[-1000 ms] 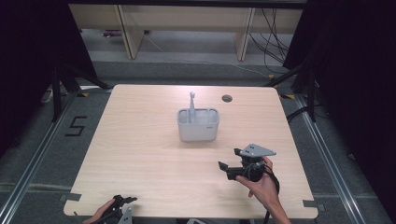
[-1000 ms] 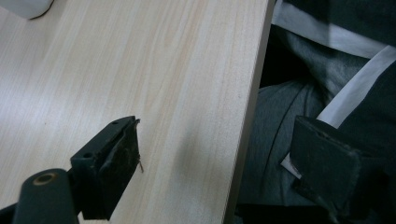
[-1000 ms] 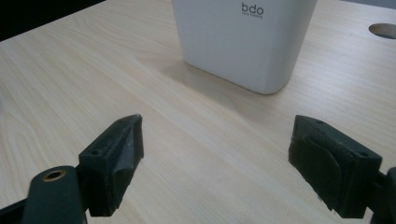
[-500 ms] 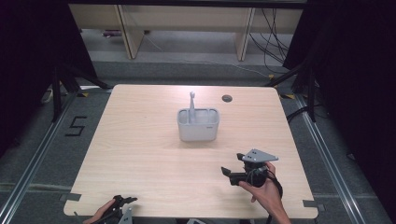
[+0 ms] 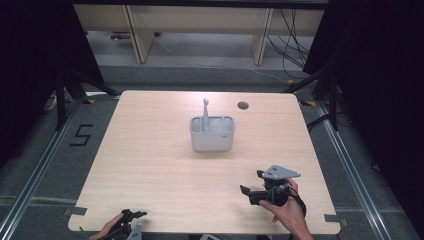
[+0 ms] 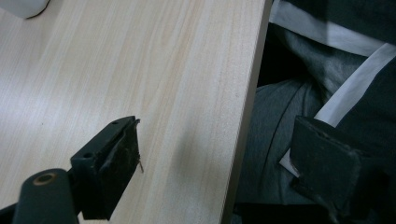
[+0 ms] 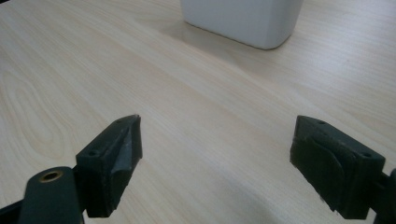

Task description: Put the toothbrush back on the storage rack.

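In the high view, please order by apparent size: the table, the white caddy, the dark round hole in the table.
1. table
2. white caddy
3. dark round hole

Table [image 5: 150,165]: pale wood-grain laminate, smooth, satin sheen. Caddy [image 5: 212,140]: white plastic, matt-smooth; grey plastic brush [image 5: 205,107] upright inside. Right gripper [image 7: 215,163]: black matt plastic jaws, rough-edged pads, brass-look rivet. Left gripper [image 6: 215,172]: same, pads scuffed. Grey cloth past table edge.

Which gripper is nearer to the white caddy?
Right. The right gripper hangs over the table in front of and right of the white caddy; the left gripper sits at the near-left table edge.
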{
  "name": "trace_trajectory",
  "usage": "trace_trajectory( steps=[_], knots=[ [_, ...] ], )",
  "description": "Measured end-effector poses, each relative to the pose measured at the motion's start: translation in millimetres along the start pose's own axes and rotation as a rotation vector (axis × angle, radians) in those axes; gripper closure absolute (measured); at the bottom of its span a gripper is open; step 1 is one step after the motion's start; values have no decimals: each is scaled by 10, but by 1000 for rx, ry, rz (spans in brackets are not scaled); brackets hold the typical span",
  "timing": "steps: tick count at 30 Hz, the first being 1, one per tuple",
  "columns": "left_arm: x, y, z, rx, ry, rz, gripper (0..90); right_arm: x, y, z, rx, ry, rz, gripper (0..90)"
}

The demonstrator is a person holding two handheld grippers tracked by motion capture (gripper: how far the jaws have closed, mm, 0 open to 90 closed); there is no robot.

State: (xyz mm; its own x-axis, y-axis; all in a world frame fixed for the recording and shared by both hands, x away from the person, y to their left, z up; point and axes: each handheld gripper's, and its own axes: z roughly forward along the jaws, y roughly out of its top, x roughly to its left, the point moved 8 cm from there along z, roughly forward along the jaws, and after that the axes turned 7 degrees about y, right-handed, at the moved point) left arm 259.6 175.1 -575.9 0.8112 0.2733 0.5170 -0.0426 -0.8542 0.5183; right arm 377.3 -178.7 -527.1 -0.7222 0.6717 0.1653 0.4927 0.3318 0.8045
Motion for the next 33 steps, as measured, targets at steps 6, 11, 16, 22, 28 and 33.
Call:
trace_trajectory(
  steps=[6, 11, 16, 22, 28, 33],
  knots=[
    [0, 0, 1, 0, 0, 0, 154, 22, -67, -28, 17, 0, 7, 166],
    [-1, 0, 1, 1, -1, 1, 154, 20, -114, -38, 32, -6, -10, 166],
    [-2, 0, 1, 1, -1, 0, 154, 31, -191, -45, 66, -7, -29, 165],
    [3, 3, -3, -2, 5, -1, 154, 66, -263, -51, 93, -14, -27, 165],
    [-1, 3, -2, -1, 0, -1, 154, 85, -329, -73, 120, -8, -47, 166],
    [-3, 1, 1, 0, -1, 0, 154, 100, -381, -102, 123, -6, -52, 166]
  ],
)
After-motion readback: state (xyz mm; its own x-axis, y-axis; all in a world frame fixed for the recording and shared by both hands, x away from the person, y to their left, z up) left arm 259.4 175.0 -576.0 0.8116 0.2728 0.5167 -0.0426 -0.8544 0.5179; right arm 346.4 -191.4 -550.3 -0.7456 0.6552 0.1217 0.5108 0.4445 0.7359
